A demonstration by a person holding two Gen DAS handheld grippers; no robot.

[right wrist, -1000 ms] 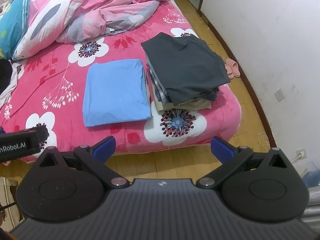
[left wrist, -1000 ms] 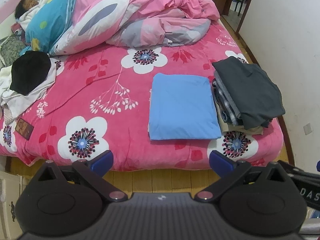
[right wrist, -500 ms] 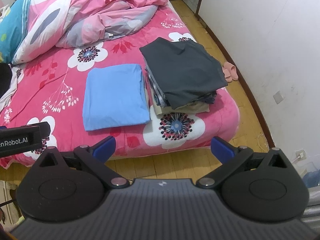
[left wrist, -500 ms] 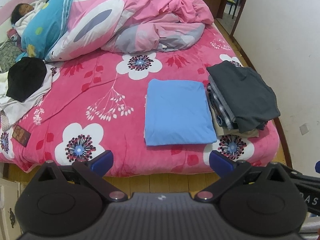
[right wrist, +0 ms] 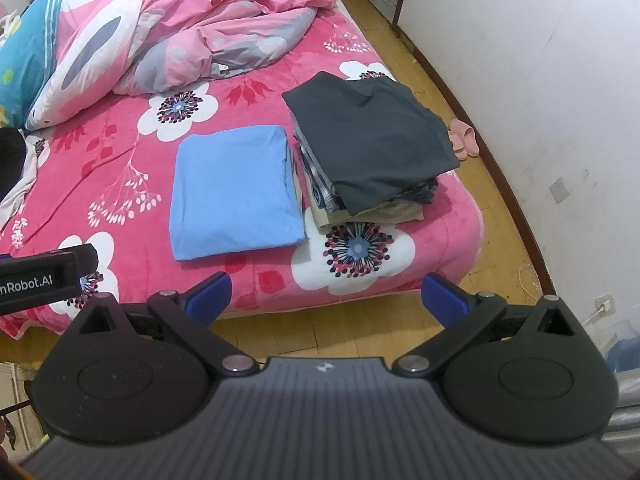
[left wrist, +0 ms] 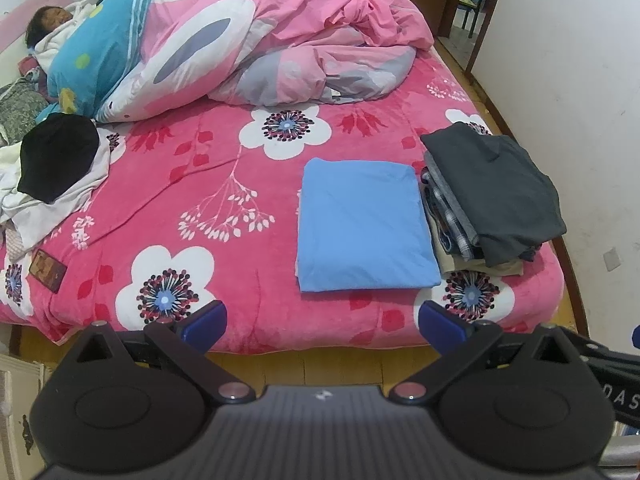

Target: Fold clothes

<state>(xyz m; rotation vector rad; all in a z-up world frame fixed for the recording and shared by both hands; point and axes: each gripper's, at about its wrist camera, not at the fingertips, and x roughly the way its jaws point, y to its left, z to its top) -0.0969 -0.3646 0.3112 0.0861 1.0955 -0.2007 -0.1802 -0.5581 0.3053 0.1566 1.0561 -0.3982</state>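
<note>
A folded light-blue garment [left wrist: 362, 226] [right wrist: 234, 190] lies flat on the pink flowered bedspread [left wrist: 192, 184] [right wrist: 120, 160] near the foot of the bed. Right beside it stands a stack of folded clothes [left wrist: 490, 196] [right wrist: 368, 148] topped by a dark grey piece. A loose heap of white and black clothes [left wrist: 52, 168] sits at the bed's left edge. My left gripper [left wrist: 322, 322] and my right gripper [right wrist: 326, 294] both hang open and empty, off the foot of the bed above the wooden floor, well short of the garments.
A rumpled pink duvet [left wrist: 260, 40] covers the head of the bed, and a person [left wrist: 48, 28] lies under it at the far left. A white wall [right wrist: 540, 80] runs close along the right side, with pink slippers [right wrist: 462, 142] on the floor strip.
Both grippers stayed open and drifted slightly; the bed and garments shifted a little in each view. Nothing on the bed moved.
</note>
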